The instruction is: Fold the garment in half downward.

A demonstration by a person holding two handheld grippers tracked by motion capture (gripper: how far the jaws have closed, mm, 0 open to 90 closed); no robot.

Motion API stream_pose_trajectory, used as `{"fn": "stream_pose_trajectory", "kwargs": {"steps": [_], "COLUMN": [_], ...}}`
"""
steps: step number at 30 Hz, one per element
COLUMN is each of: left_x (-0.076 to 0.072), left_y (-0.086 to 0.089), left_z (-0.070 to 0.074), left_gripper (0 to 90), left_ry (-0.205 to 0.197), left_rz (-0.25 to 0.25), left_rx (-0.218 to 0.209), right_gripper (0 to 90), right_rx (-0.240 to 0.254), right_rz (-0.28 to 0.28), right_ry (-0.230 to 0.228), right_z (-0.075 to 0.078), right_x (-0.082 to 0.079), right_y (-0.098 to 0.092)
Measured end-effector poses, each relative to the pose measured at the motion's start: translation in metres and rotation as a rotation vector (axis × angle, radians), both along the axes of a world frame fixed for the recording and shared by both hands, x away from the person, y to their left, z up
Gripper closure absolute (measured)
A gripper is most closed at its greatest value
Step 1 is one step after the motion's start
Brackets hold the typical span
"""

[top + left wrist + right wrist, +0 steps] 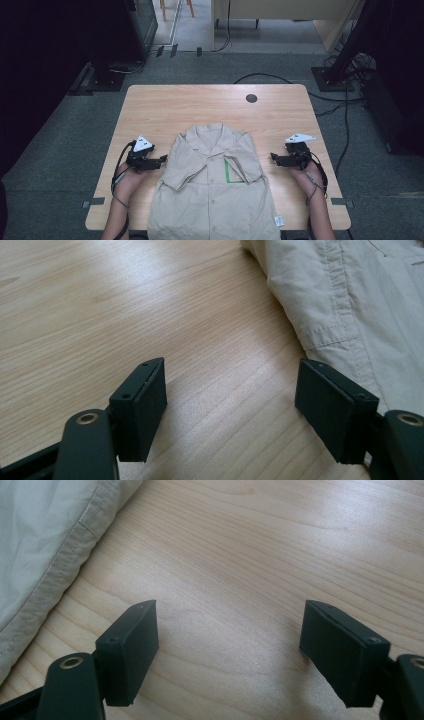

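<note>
Although a small white tag point(279, 220) sits at the hem of the beige shirt point(215, 195), its writing is too small to read. Left gripper point(161, 159) rests level just beside the left sleeve, jaws wide, holding nothing. Shirt lies flat mid-table point(165, 102). Right gripper point(273, 157) mirrors it, jaws apart, empty.
</note>
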State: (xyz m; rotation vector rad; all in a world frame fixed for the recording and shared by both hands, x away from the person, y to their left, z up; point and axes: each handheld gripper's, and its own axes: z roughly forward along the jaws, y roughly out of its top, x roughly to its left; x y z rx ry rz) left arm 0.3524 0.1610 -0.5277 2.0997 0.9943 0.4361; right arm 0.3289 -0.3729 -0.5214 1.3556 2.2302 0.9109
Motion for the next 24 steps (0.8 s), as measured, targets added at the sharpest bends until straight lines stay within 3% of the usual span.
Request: {"fn": "stream_pose_trajectory", "kwargs": {"steps": [3, 9, 12, 14, 18, 24], "left_x": [0.003, 0.008, 0.011, 0.011, 0.012, 0.012], "left_y": [0.002, 0.001, 0.001, 0.001, -0.003, -0.009], "left_z": [0.0, 0.004, 0.007, 0.009, 0.013, 0.018], "left_gripper": [26.7, 26.8, 26.8, 26.9, 26.8, 26.9], "left_ry": [0.01, 0.024, 0.049, 0.032, 0.012, -0.014], "left_rz": [0.012, 0.029, 0.054, 0.047, 0.028, 0.001], "left_rx": [-0.023, -0.01, -0.057, -0.067, -0.043, -0.026], "right_gripper": [25.2, 25.2, 27.2, 28.2, 28.2, 31.6], "right_rx": [0.005, -0.003, 0.013, 0.023, 0.0, 0.015], "right_rz": [0.003, 0.013, 0.021, 0.025, 0.039, 0.038], "right_ry": [0.008, -0.014, -0.02, -0.028, -0.035, -0.058], "right_z": [0.001, 0.002, 0.003, 0.004, 0.007, 0.011], "right_x": [0.0, 0.004, 0.008, 0.009, 0.012, 0.017], "right_y": [0.001, 0.006, 0.009, 0.011, 0.016, 0.02]}}
